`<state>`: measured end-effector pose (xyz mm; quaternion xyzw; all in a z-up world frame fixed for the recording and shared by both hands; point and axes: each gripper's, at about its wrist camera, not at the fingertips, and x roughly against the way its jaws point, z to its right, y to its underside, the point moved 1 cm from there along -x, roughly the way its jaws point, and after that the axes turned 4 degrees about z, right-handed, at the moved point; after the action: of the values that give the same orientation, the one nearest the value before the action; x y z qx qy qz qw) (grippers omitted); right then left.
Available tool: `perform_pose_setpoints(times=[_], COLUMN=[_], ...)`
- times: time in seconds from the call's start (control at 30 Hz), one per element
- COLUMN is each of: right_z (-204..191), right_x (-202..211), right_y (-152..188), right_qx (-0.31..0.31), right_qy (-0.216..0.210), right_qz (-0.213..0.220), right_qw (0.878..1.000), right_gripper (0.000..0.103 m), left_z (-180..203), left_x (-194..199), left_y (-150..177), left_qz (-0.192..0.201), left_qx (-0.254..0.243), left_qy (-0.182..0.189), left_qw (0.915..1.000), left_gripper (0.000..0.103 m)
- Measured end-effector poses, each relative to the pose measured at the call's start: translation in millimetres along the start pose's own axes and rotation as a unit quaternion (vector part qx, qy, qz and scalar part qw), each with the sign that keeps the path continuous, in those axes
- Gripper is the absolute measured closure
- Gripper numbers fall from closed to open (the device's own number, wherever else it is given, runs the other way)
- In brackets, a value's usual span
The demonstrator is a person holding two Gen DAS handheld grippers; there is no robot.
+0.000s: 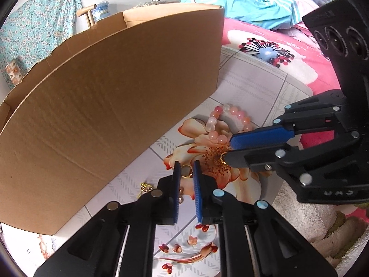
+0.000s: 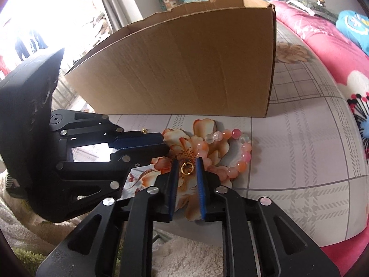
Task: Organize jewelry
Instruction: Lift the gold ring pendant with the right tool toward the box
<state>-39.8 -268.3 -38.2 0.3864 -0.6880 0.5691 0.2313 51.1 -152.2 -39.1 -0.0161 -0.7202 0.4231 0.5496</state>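
A gold ring (image 1: pixel 186 171) lies on the flowered table cover between the tips of my left gripper (image 1: pixel 186 167), whose jaws stand open around it. A second gold ring (image 2: pixel 187 168) lies between the tips of my right gripper (image 2: pixel 187 164), also open; this ring shows at the right gripper's tip in the left wrist view (image 1: pixel 222 157). A pink and white bead bracelet (image 1: pixel 221 124) lies beside it, also in the right wrist view (image 2: pixel 239 152). A small gold trinket (image 1: pixel 145 188) lies near the cardboard box (image 1: pixel 110 106).
The big open cardboard box (image 2: pixel 184 69) stands just behind the jewelry. A pink flowered blanket (image 1: pixel 276 53) and blue clothing (image 1: pixel 249 4) lie on the bed at the right. A white fluffy rug (image 2: pixel 184 254) lies below the table edge.
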Motion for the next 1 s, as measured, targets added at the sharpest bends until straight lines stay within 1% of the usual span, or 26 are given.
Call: perform_pose_setpoints(times=[0.07, 0.2, 0.27, 0.43, 0.53, 0.6, 0.63, 0.73, 0.87, 1.0], right_z=[-4, -13, -17, -23, -26, -27, -28, -38, -43, -45], right_x=[2, 3, 0, -7, -8, -9, -10, -17, -16, -21], right_y=[1, 4, 3, 0, -1, -3, -4, -11, -10, -21], right_qx=[0.018, 0.063, 0.087, 0.122, 0.134, 0.14, 0.141, 0.142, 0.147, 0.139], right_qy=[0.002, 0.009, 0.021, 0.032, 0.037, 0.042, 0.043, 0.044, 0.048, 0.048], right_qz=[-0.001, -0.007, -0.014, -0.027, -0.035, -0.039, -0.041, -0.045, -0.046, -0.046], right_qw=[1.0, 0.998, 0.996, 0.992, 0.99, 0.988, 0.988, 0.988, 0.987, 0.988], right_gripper=[0.08, 0.08, 0.08, 0.082, 0.085, 0.092, 0.094, 0.094, 0.095, 0.095], left_z=[0, -3, -5, -8, -9, -10, -11, -12, -15, -15], left_x=[0, 2, 3, 4, 4, 5, 5, 6, 8, 11], left_y=[1, 3, 4, 5, 6, 7, 8, 9, 10, 9], left_qz=[0.002, 0.004, 0.007, 0.013, 0.017, 0.019, 0.02, 0.022, 0.027, 0.032], left_qx=[0.002, 0.008, 0.013, 0.026, 0.03, 0.033, 0.034, 0.038, 0.042, 0.042], left_qy=[0.001, 0.003, 0.005, 0.012, 0.016, 0.018, 0.02, 0.024, 0.026, 0.027], left_qw=[1.0, 1.0, 0.9999, 0.9995, 0.9993, 0.9991, 0.999, 0.9988, 0.9984, 0.9982], left_gripper=[0.093, 0.093, 0.093, 0.093, 0.093, 0.093, 0.093, 0.093, 0.093, 0.093])
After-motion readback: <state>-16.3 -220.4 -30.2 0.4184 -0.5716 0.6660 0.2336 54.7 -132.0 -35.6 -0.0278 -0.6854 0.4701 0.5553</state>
